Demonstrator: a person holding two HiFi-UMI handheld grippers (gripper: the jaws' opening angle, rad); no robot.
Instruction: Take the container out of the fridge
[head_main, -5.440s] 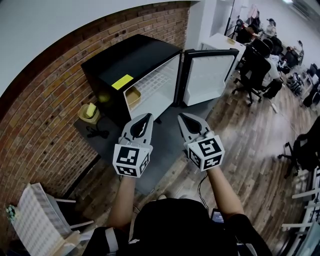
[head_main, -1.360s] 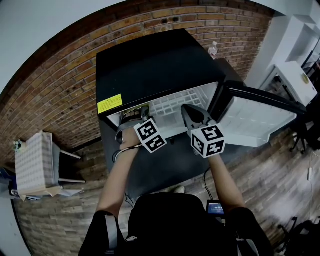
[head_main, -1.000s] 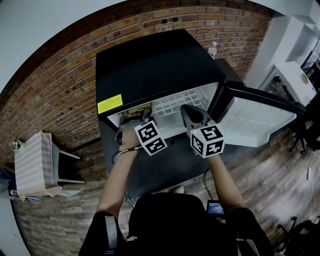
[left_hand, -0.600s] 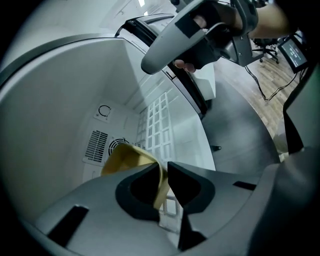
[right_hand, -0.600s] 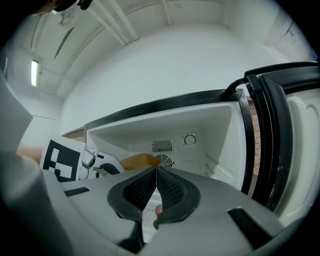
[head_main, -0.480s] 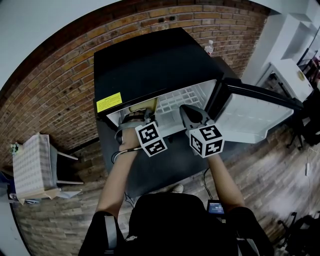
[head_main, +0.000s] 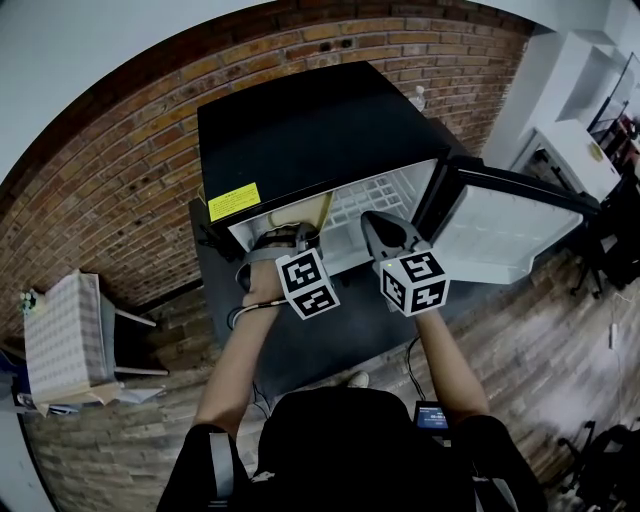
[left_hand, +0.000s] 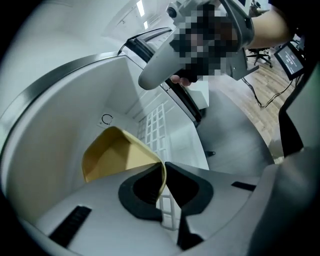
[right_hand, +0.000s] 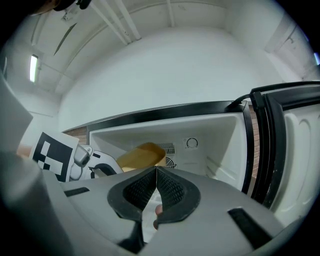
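The left tool (left_hand: 164, 167), jaws closing narrowly on the thin side wall of the yellow container (left_hand: 117, 155), reaches inside the open fridge (head_main: 300, 130), while the right tool (right_hand: 156, 172) hangs pinched together, empty, just outside the fridge.

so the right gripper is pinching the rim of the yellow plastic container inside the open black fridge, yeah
No: it is the left gripper, not the right, whose jaws are closing on the rim of the yellow plastic container inside the open black fridge. The left gripper view shows the rim between them; the right gripper is shut and empty.
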